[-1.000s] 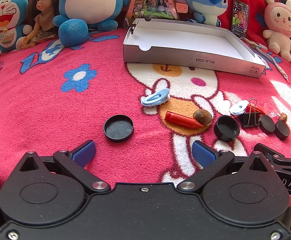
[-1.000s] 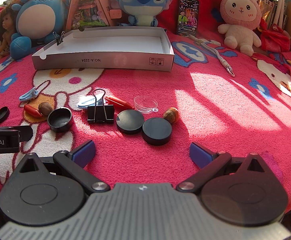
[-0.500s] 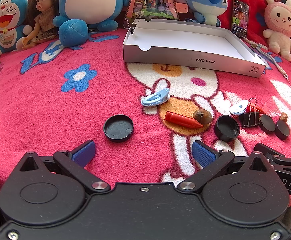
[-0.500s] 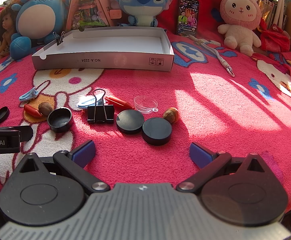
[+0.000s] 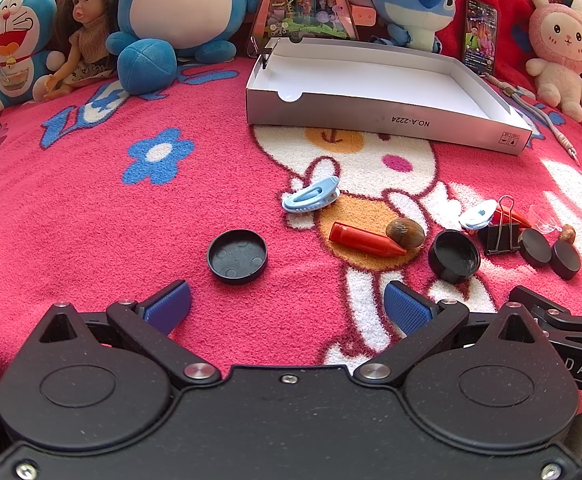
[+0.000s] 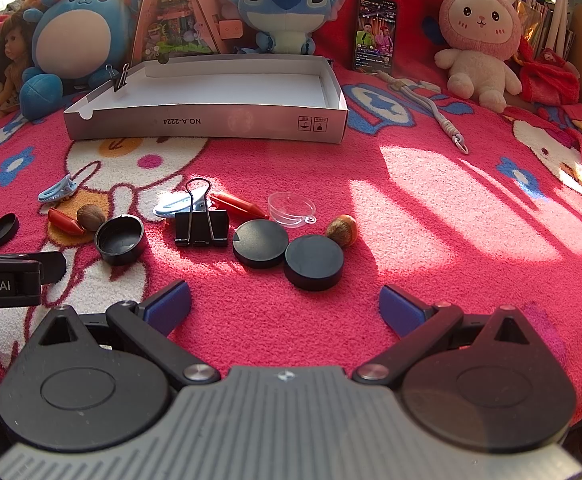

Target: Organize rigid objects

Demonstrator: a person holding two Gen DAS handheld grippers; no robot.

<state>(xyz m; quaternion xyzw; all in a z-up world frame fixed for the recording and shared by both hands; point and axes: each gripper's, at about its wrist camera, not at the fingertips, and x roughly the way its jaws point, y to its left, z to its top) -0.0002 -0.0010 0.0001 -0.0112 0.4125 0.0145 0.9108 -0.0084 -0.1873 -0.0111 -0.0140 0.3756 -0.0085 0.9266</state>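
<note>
Small rigid objects lie on the pink blanket. In the left wrist view: a black lid (image 5: 237,256), a light blue clip (image 5: 311,199), a red crayon (image 5: 365,239), a nut (image 5: 405,233), a black cap (image 5: 454,256). In the right wrist view: a black binder clip (image 6: 201,224), two black discs (image 6: 259,243) (image 6: 314,262), a clear lid (image 6: 290,208), a second nut (image 6: 343,230). An empty white box (image 5: 379,118) (image 6: 211,122) sits beyond them. My left gripper (image 5: 287,306) is open and empty, just short of the black lid. My right gripper (image 6: 285,306) is open and empty, just short of the discs.
Plush toys, a doll (image 5: 85,28) and a phone (image 6: 375,34) line the back edge. A lanyard (image 6: 431,108) lies right of the box. A small binder clip (image 6: 119,76) grips the box's left corner. The left gripper's body (image 6: 7,278) shows at the right view's left edge.
</note>
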